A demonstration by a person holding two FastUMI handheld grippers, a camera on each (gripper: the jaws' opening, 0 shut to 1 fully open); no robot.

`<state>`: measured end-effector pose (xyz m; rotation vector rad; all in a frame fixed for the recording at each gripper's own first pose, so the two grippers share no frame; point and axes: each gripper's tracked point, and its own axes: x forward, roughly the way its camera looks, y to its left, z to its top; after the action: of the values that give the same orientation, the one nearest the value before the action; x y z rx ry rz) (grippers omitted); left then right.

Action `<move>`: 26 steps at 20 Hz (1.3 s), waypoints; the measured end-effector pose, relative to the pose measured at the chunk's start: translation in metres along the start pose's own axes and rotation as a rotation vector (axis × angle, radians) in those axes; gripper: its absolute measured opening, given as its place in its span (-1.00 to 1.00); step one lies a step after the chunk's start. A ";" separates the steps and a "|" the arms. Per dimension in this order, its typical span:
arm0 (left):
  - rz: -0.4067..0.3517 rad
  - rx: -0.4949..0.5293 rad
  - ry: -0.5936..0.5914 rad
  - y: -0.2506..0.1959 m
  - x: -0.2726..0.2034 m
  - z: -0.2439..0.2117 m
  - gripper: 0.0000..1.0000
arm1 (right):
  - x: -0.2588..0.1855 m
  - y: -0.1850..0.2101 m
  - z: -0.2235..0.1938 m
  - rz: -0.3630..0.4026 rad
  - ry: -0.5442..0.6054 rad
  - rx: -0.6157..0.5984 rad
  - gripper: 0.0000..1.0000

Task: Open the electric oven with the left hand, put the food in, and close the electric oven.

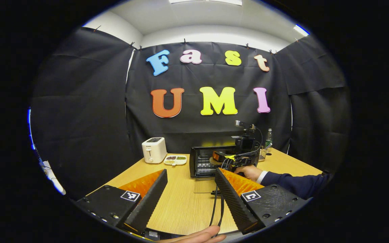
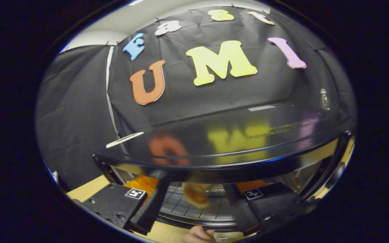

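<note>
In the left gripper view the black electric oven [image 1: 201, 162] stands at the middle of the wooden table, its glass door [image 1: 205, 185] lying open and flat in front. My left gripper [image 1: 191, 172] hovers open over the table, well short of the oven and holding nothing. A hand holds my right gripper [image 1: 221, 158] at the oven's mouth. In the right gripper view, that right gripper [image 2: 196, 184] reaches in under the glossy oven top [image 2: 231, 141]. Its fingers stand wide apart, and a brownish round piece of food [image 2: 194, 195] rests on the wire rack [image 2: 181, 206] between them, touching neither.
A white toaster [image 1: 154, 150] and a small white plate [image 1: 176, 159] of beans sit left of the oven. A bottle [image 1: 268, 138] stands behind it on the right. Cables [image 1: 216, 209] trail over the table near my left gripper's right finger. A sleeve [image 1: 292, 184] crosses from the right.
</note>
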<state>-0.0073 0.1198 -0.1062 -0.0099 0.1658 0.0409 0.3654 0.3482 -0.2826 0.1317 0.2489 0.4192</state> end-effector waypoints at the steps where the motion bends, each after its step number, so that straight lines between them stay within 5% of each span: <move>1: -0.002 -0.003 0.004 -0.003 0.002 -0.001 0.87 | -0.009 0.004 0.001 0.017 -0.001 -0.007 0.94; 15: -0.024 0.008 0.026 -0.055 0.002 -0.008 0.87 | -0.208 0.002 0.021 0.171 0.061 0.112 0.89; 26: -0.125 -0.028 0.152 -0.119 0.058 -0.061 0.87 | -0.380 -0.082 0.106 -0.097 -0.134 0.035 0.87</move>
<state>0.0449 0.0025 -0.1753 -0.0515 0.3163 -0.0821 0.0890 0.1070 -0.1150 0.1810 0.1301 0.3079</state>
